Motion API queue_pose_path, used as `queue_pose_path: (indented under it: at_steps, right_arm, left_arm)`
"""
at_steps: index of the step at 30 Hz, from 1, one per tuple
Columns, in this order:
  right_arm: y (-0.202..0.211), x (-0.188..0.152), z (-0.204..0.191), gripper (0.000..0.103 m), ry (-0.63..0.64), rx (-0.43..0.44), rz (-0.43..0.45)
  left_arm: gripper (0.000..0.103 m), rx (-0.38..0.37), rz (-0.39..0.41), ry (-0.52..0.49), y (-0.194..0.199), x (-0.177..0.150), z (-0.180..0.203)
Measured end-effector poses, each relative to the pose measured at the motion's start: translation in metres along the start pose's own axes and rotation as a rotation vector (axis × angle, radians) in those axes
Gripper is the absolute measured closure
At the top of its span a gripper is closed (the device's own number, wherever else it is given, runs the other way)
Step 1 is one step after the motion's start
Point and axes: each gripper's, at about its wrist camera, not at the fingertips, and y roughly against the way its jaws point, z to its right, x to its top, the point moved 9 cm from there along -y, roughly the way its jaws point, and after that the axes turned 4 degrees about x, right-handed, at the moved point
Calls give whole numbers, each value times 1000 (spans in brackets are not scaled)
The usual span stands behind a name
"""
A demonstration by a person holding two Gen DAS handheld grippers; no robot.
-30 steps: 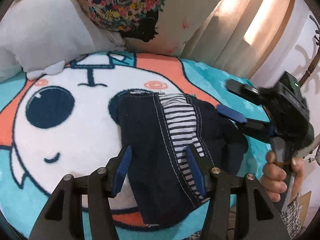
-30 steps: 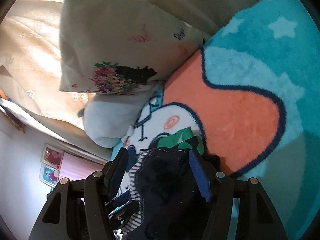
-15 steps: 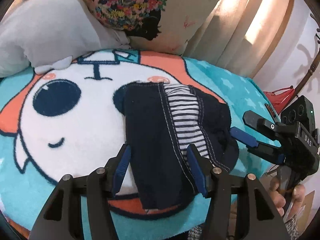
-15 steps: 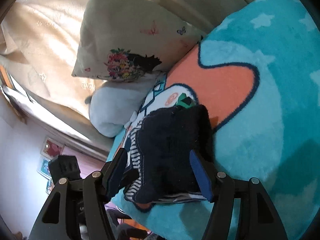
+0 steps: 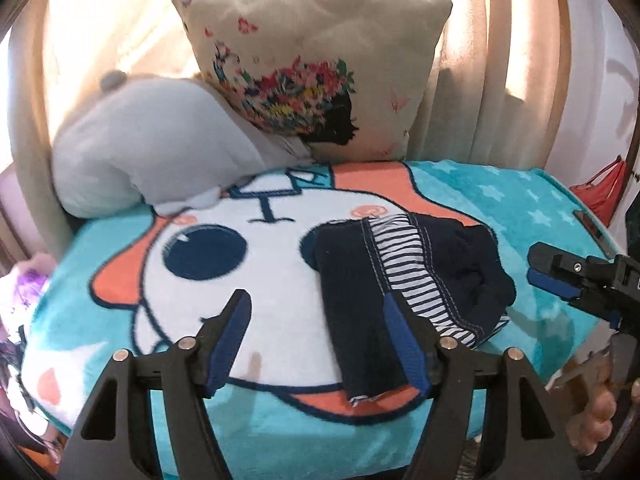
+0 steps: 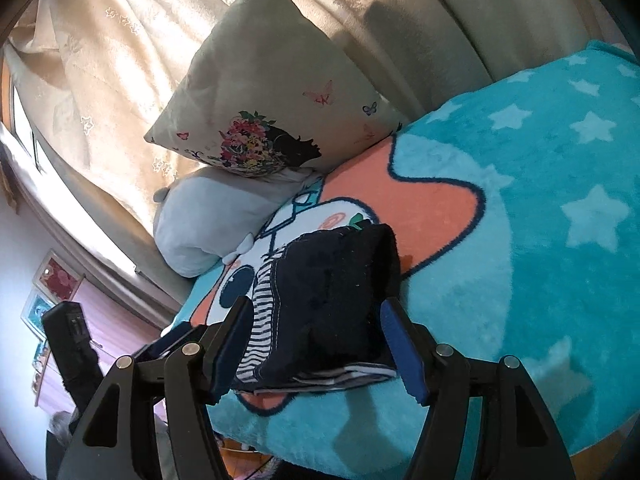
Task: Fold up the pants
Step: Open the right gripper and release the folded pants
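- The scene is filled by a turquoise fleece blanket (image 5: 500, 196) printed with white stars and a cartoon face; it is spread over a bed.
- Behind it, cream curtains (image 5: 500, 40) are hung, lit from outside.
- A beige cushion (image 5: 320, 60) with a flower-haired silhouette is propped against a grey plush pillow (image 5: 152, 152) at the blanket's far edge.
- The navy pants (image 5: 360, 300) are laid folded on the cartoon's white face — a striped lining is shown along the fold, and the thicker bundle is seen on the right.
- The left gripper (image 5: 320, 344) is held above the blanket with its jaws apart; nothing is gripped, and the pants are overlapped only by the right finger.
- The right gripper (image 6: 316, 344) is likewise held wide, framing the pants from the side — the cloth is not pinched.
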Motion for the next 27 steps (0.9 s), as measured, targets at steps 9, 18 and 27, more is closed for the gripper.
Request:
queue_pose_path:
  at_steps: [9, 18, 27]
  right_arm:
    - [12, -5, -2, 30, 38, -49, 11]
    - [12, -4, 7, 29, 25, -68, 2]
    - [-14, 6, 32, 23, -50, -46, -51]
  left_arm:
    - [32, 30, -30, -25, 0, -4, -3]
    - [32, 17, -59, -35, -9, -7, -2]
    - [32, -209, -158, 183, -49, 7, -27]
